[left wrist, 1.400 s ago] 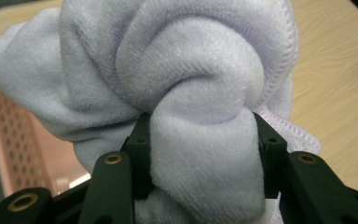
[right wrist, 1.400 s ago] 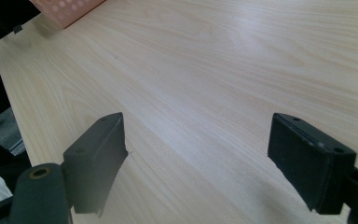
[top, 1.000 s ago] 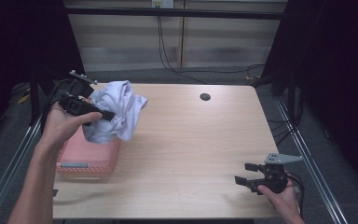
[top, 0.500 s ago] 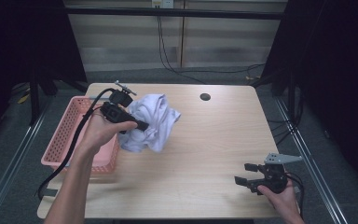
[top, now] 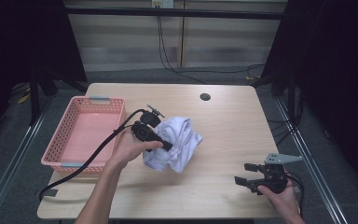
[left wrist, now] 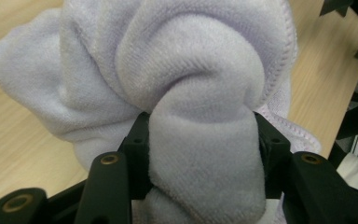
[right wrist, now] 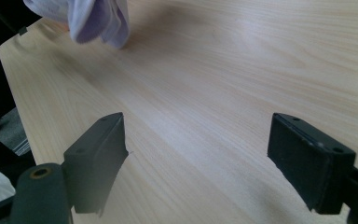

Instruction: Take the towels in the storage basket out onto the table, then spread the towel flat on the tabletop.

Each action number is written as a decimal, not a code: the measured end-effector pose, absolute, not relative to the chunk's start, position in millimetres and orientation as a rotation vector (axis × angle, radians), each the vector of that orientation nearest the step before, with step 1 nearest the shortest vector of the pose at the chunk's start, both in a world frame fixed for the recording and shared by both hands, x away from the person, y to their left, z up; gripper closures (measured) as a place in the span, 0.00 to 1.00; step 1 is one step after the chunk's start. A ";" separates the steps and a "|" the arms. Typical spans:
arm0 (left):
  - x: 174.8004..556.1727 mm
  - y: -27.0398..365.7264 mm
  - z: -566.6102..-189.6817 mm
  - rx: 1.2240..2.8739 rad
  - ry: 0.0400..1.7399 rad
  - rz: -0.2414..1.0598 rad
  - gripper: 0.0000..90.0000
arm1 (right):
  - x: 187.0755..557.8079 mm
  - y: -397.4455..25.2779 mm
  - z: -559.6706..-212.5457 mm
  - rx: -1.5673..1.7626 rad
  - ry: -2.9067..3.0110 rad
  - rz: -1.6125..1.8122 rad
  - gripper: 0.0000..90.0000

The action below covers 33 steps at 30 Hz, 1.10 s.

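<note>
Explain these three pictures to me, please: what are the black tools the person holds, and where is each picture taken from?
A person holds a clamp-like tool in each hand. The wide picture looks down on a wooden table. The left gripper has closed its fingers on a white towel, bunched beside a pink basket. The right gripper rests near the table's front edge with its fingers apart and nothing between them. The other two pictures come from cameras riding on each tool, looking along its fingers.
</note>
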State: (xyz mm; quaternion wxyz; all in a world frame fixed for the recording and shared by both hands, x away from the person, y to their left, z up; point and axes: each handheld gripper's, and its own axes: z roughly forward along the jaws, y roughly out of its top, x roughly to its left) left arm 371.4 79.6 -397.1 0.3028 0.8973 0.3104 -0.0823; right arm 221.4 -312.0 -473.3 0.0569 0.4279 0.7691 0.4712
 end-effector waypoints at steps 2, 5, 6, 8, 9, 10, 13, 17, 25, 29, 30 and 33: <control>372.0 75.6 -407.2 2.386 0.820 -0.225 0.56 | 222.4 -311.9 -473.2 1.306 2.326 1.434 0.21; 372.8 72.3 -424.1 2.390 0.822 -0.236 0.54 | 225.3 -309.9 -472.8 1.316 2.310 1.458 0.21; 372.5 71.1 -427.4 2.401 0.823 -0.232 0.54 | 225.0 -308.7 -472.7 1.310 2.320 1.449 0.21; 370.9 67.4 -435.7 2.424 0.838 -0.217 0.52 | 224.5 -307.5 -472.9 1.298 2.328 1.446 0.22; 370.8 66.4 -439.6 2.428 0.835 -0.220 0.51 | 224.3 -307.4 -472.8 1.298 2.328 1.446 0.22; 370.6 65.5 -443.0 2.436 0.825 -0.217 0.50 | 223.9 -307.5 -472.6 1.301 2.326 1.443 0.22; 368.4 61.7 -450.6 2.439 0.828 -0.220 0.44 | 223.0 -308.0 -472.7 1.304 2.324 1.448 0.22; 367.9 62.5 -450.2 2.415 0.819 -0.170 0.32 | 222.9 -307.6 -473.1 1.292 2.335 1.445 0.22; 361.3 82.3 -432.0 2.345 0.854 -0.063 0.22 | 222.7 -305.3 -472.7 1.286 2.342 1.459 0.21; 343.6 100.6 -418.5 2.250 0.846 -0.076 0.31 | 224.6 -302.1 -470.9 1.287 2.326 1.461 0.24; 338.1 104.7 -416.6 2.262 0.837 -0.055 0.31 | 224.7 -301.1 -469.8 1.281 2.318 1.473 0.26; 321.4 117.0 -415.6 2.259 0.840 -0.060 0.35 | 225.2 -296.3 -466.3 1.248 2.329 1.480 0.30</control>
